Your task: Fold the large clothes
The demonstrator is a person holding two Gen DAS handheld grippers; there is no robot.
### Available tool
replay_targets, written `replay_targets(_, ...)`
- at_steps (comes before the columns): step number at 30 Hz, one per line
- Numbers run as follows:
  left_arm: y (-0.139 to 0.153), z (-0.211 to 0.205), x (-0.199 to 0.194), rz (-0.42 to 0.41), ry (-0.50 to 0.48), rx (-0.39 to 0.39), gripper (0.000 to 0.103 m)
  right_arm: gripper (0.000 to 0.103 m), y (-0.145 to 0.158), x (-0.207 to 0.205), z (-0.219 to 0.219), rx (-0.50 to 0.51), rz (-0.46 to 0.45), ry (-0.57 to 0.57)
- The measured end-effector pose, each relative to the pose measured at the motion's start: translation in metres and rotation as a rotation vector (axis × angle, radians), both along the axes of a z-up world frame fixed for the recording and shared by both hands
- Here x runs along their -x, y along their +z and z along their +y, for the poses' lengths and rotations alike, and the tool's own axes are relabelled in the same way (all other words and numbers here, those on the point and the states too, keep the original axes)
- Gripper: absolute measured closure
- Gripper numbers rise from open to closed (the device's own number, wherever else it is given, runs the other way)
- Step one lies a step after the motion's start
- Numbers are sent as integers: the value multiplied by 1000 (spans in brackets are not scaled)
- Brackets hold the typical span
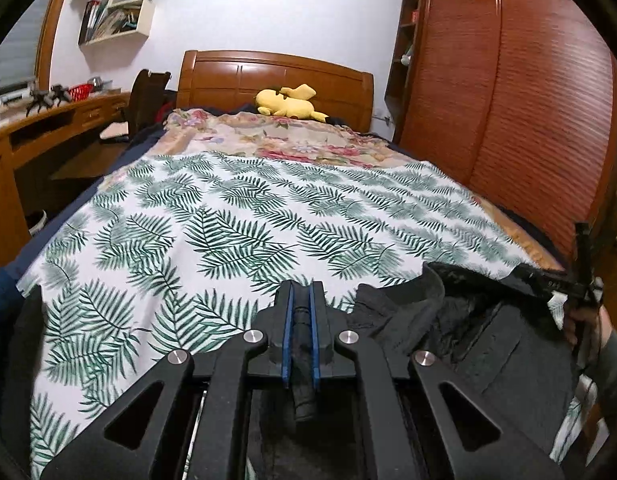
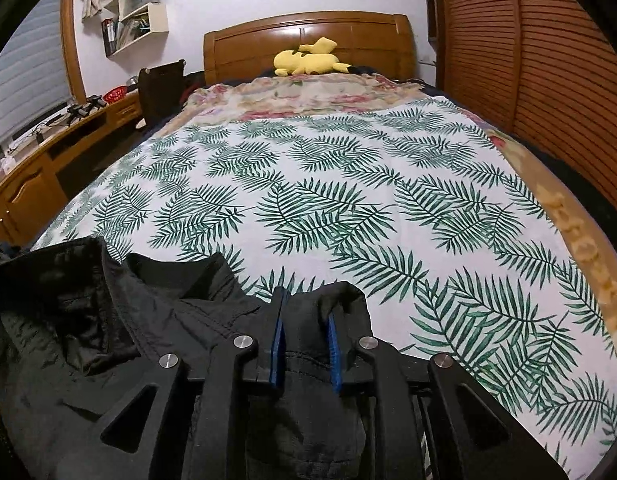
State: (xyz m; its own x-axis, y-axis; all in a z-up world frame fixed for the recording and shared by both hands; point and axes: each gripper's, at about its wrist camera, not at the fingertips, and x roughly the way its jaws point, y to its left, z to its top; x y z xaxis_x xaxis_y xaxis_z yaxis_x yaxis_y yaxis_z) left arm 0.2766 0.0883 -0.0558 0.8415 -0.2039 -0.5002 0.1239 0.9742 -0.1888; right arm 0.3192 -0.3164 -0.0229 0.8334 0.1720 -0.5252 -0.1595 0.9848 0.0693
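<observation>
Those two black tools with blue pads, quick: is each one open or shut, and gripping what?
Left tool: shut on a rolled bit of the black fabric jacket.
Right tool: shut on the jacket's edge.

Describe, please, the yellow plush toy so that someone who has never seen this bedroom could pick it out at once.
Start at the bed's wooden headboard on the far wall. Right in front of it, past the palm-leaf sheet and the floral blanket, lies the yellow plush toy on its side. It is the only bright yellow thing on the bed, with dark tips on its ears.
</observation>
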Motion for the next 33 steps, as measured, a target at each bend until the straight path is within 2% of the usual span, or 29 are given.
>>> replay_targets(4, 3, -4, 2, -5, -5, -13, 95, 81, 6, -1, 5, 24, 0, -15)
replay_targets(6, 4, -8, 1, 5, -11, -40, 95, 75, 6, -2, 9, 45, 4, -26)
replay_targets(7, 4, -11, 1, 2, -13, -57, 92, 72, 7, -2, 11, 58, 10, -33)
replay_targets(9, 5, -13, 4, -13, -9, -64, 77, 57, 7, -3, 15, 80, 30, -38)
replay_targets(10, 6, -14, 5, -20, -16, -60, 62, 55, 9, -1, 16, 90, 32, -46)
replay_targets(11, 6, -14, 6, -26, -26, -54, 53, 49, 10, 2, 17, 98, 29, -54)
replay_targets(12, 6, -14, 7, -30, -39, -47, 51, 41, 12, 5, 17, 108, 20, -69)
replay_targets(13, 6, -15, 8, -28, -48, -44, 44, 37, 14, 10, 17, 115, 9, -87)
replay_targets(16, 2, -17, 8, -15, -74, -35, 30, 36, 17, 22, 15, 99, 4, -104)
replay_targets(26, 5, -29, 19, -12, -99, -36, 28, 36, 21, 72, 21, 145, 24, -60)
replay_targets(33, -6, -41, 21, 8, -119, -72, 28, 36, 23, 53, 21, 180, 81, -65)
